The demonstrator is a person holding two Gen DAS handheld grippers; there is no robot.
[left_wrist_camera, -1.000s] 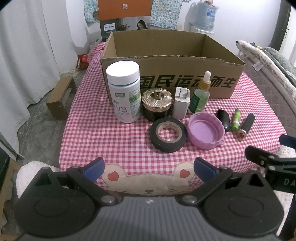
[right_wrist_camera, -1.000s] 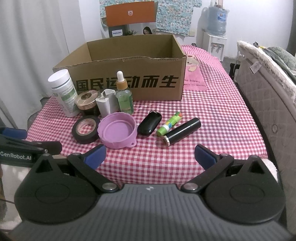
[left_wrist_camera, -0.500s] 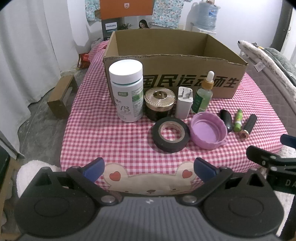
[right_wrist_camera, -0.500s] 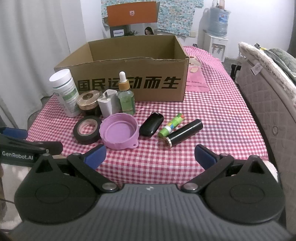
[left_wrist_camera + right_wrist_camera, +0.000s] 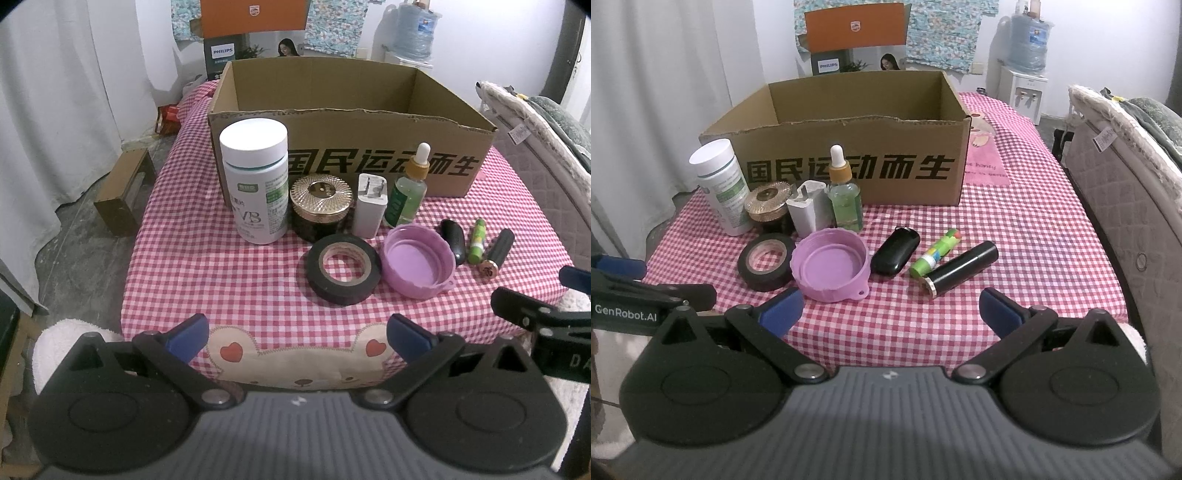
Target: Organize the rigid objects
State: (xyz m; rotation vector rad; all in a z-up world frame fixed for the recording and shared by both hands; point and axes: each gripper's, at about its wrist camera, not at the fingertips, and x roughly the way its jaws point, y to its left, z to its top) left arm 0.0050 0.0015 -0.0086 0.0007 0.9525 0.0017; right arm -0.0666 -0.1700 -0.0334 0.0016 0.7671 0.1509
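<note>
An open cardboard box (image 5: 369, 162) (image 5: 849, 162) stands at the back of the checked table. In front of it are a white bottle (image 5: 256, 184) (image 5: 720, 188), a gold-lidded jar (image 5: 320, 206) (image 5: 767, 206), a white charger (image 5: 370, 210) (image 5: 807, 214), a green dropper bottle (image 5: 406, 192) (image 5: 844, 199), a black tape roll (image 5: 343, 268) (image 5: 766, 264), a purple lid (image 5: 419, 264) (image 5: 831, 267), a black oval object (image 5: 453, 240) (image 5: 895, 251), a green stick (image 5: 477, 242) (image 5: 936, 253) and a black tube (image 5: 496, 253) (image 5: 964, 267). My left gripper (image 5: 297, 338) and right gripper (image 5: 892, 312) are open, empty, near the front edge.
A bed (image 5: 1126, 192) runs along the right side of the table. A small cardboard box (image 5: 123, 195) lies on the floor at the left. White curtains (image 5: 55, 110) hang on the left. A water dispenser (image 5: 1027, 74) stands at the back.
Both grippers have drifted slightly, so the objects sit a little lower and nearer in both views. Nothing on the table has moved. Both grippers stay open.
</note>
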